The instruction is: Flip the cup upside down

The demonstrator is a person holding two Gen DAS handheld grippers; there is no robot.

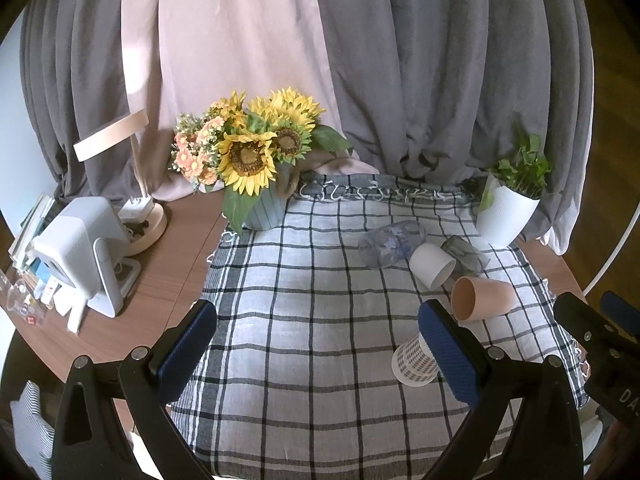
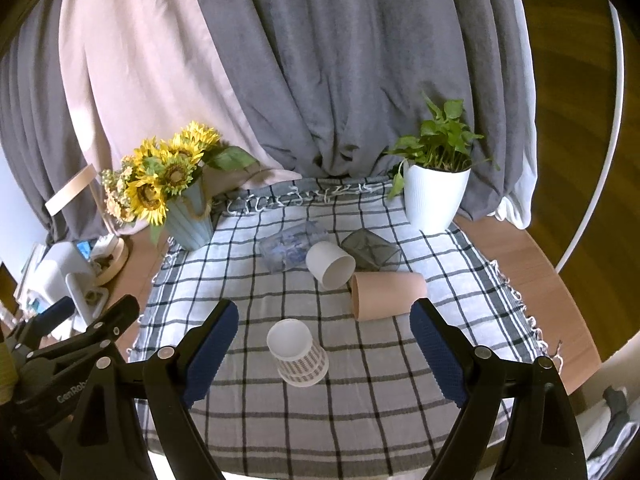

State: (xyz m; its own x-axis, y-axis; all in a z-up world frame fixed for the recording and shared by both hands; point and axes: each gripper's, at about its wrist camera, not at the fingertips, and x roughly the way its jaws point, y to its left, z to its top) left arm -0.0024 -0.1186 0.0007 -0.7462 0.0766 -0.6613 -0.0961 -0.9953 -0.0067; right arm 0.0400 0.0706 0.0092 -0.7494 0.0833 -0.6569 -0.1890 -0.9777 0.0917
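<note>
A checked paper cup stands upside down on the plaid cloth, just beyond my open right gripper. It also shows in the left wrist view, partly behind the right finger of my open left gripper. A pink cup, a white cup, a clear patterned cup and a dark glass cup lie on their sides farther back. Both grippers are empty.
A sunflower vase stands at the back left and a white plant pot at the back right. A white device and a lamp base sit on the wooden table to the left. Curtains hang behind.
</note>
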